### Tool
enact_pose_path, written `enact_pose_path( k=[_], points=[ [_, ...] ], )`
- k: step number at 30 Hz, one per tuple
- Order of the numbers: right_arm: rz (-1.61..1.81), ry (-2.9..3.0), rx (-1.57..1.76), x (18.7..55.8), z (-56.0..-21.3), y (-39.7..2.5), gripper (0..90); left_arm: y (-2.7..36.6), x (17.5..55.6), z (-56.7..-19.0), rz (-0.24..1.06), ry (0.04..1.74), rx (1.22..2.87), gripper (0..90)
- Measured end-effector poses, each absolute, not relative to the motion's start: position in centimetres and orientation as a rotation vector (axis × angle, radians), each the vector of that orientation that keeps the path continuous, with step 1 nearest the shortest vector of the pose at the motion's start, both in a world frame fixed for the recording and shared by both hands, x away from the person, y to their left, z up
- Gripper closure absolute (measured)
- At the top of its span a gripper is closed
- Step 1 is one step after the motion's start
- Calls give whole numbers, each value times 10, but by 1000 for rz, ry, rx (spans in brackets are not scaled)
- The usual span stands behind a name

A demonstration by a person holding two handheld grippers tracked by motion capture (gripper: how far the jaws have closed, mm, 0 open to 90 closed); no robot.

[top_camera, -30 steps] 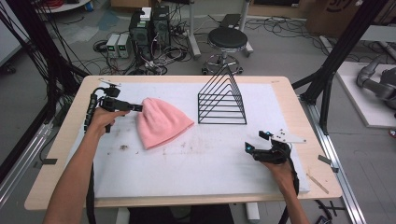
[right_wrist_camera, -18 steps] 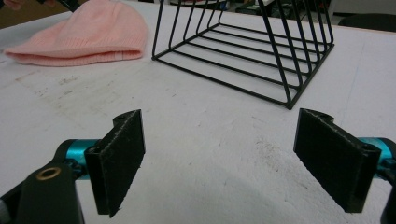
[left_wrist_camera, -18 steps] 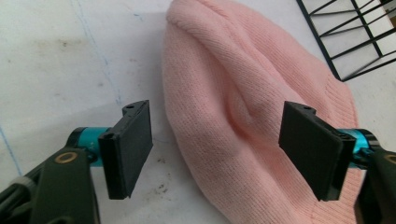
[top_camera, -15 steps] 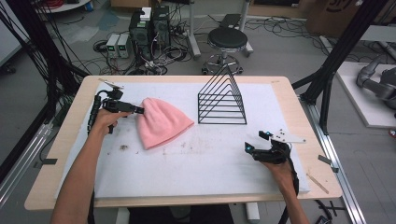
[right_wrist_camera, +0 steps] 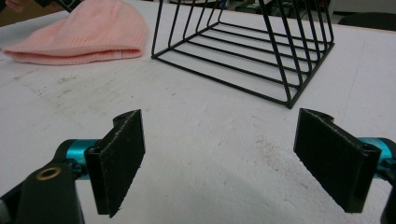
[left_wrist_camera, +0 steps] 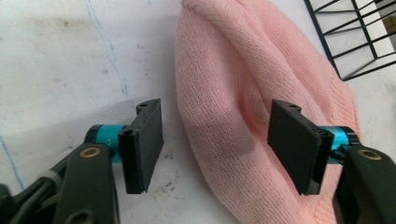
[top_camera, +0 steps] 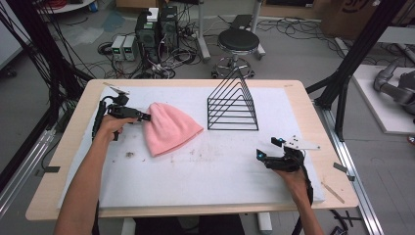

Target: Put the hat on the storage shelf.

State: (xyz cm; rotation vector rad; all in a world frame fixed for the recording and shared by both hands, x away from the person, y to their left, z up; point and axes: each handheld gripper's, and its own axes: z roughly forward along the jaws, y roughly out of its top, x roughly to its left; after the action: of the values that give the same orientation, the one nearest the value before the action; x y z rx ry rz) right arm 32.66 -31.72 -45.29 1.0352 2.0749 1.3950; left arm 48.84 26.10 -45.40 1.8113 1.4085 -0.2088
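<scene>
We found the tabletop point(top_camera: 303, 105) under a white mat. The black wire rack point(top_camera: 233, 106) stood toward its far edge, mid-width. The pink beanie point(top_camera: 169, 128) lay flat left of the rack. The left gripper point(left_wrist_camera: 217, 144) had its jaws spread wide astride the beanie's crown end, not clamped. The right gripper point(top_camera: 266, 149) sat near the right front corner, jaws wide, empty.

Pink ribbed-knit beanie point(top_camera: 170, 128). Black wire rack point(top_camera: 232, 106). White table cover point(top_camera: 210, 171), dark specks, faint blue lines. Tan wood table point(top_camera: 303, 100) edge. Both grippers black, teal at jaw bases: left gripper point(left_wrist_camera: 218, 140), right gripper point(right_wrist_camera: 229, 158).
</scene>
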Motion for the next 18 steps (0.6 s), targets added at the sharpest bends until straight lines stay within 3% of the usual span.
enact_pose_path(
  k=[9,11,14,18],
  points=[
    [1390,2075,1037,326,-453,-317,166,257,490,-456,-215,1412,1847,446],
    [1391,2076,1034,327,-453,-317,166,256,490,-456,-218,1415,1851,515],
    [1393,2075,1036,327,-453,-317,166,256,490,-456,-221,1414,1855,548],
    [1387,2077,1035,326,-453,-317,166,255,489,-454,-208,1405,1865,683]
  ],
)
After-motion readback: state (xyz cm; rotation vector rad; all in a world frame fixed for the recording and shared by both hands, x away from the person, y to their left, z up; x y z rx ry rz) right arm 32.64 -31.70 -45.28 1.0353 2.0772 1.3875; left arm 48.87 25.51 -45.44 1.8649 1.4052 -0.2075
